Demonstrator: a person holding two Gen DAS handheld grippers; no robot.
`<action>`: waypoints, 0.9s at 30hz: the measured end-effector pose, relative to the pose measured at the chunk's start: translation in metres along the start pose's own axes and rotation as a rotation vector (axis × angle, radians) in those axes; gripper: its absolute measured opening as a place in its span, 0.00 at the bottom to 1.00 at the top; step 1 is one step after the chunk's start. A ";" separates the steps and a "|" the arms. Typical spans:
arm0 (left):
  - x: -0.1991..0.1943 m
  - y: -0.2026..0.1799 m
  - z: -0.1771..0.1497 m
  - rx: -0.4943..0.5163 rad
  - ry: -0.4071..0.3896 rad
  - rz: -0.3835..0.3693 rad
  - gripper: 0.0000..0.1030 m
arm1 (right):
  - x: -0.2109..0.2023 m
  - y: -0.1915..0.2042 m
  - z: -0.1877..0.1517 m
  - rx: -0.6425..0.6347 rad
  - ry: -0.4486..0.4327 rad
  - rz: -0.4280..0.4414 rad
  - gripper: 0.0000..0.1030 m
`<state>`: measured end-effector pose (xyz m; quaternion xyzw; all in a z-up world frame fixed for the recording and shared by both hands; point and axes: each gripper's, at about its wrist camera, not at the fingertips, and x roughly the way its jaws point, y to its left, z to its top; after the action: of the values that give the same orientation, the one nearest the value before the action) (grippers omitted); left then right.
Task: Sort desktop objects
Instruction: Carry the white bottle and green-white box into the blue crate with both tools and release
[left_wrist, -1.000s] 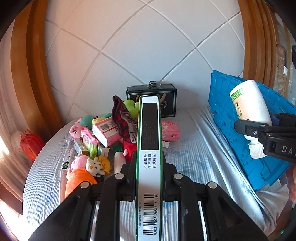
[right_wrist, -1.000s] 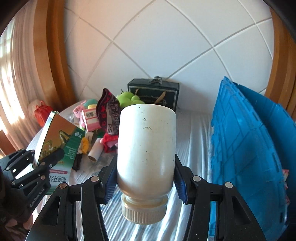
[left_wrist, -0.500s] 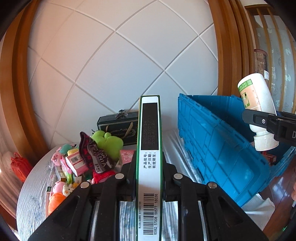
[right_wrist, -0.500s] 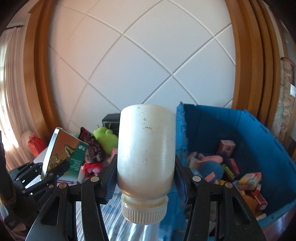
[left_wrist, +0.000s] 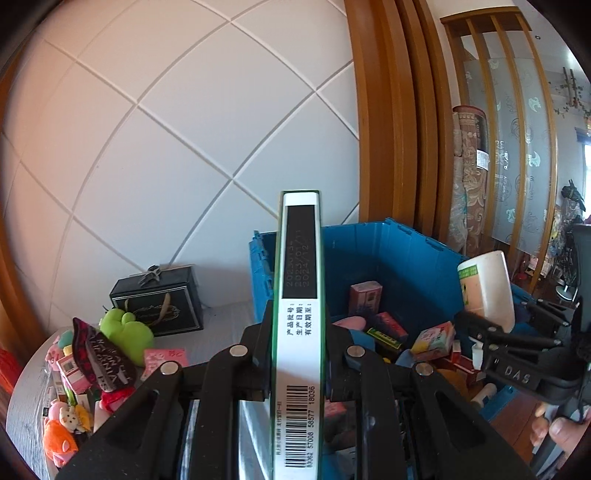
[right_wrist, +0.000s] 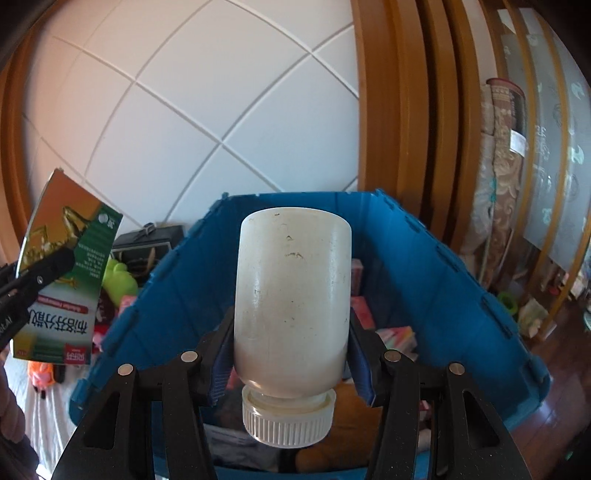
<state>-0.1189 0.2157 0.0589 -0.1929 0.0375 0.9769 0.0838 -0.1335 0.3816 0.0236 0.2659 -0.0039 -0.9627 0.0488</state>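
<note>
Right wrist view: your right gripper (right_wrist: 291, 354) is clamped on the white bottle (right_wrist: 291, 299), pads on the lower body just above the ribbed cap (right_wrist: 289, 419), cap end toward the camera. My read: gripping low on the straight wall keeps it from twisting, and the cap acts as a stop against sliding. The bottle hangs over the open blue crate (right_wrist: 461, 295), directly ahead of and below the fingers, so it looks set for a drop-in.

Left wrist view: your left gripper (left_wrist: 298, 354) is closed on the thin edge of the green-and-white box (left_wrist: 298, 314), barcode end near the camera, long axis pointing straight out from the fingers. Pinching across the narrow side is probably the only span that fits the opening. It sits ahead of the crate's near wall (left_wrist: 264, 273), slightly left of the crate interior, so it needs a shift right before release.

The crate already holds small cartons (left_wrist: 364, 297) and a pink packet (left_wrist: 434, 339), below and right of the left gripper. Unsorted stuff sits down-left of it on the table: green plush (left_wrist: 125, 330), dark gift box (left_wrist: 159, 299), dark pouch (left_wrist: 98, 354), small toys (left_wrist: 66, 421).

Risk, as I judge it: both grippers are close over the same opening; release one at a time.
</note>
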 end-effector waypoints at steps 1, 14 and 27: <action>0.006 -0.012 0.001 0.018 0.001 0.016 0.20 | 0.003 -0.008 -0.002 0.005 0.012 -0.005 0.51; 0.084 -0.091 0.044 0.105 0.061 0.050 0.20 | 0.051 -0.060 0.021 -0.013 0.114 -0.020 0.51; 0.106 -0.087 0.017 0.022 0.251 -0.033 0.31 | 0.058 -0.059 0.018 -0.001 0.151 -0.080 0.82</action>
<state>-0.2062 0.3190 0.0302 -0.3132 0.0551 0.9431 0.0966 -0.1982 0.4340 0.0076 0.3377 0.0109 -0.9411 0.0109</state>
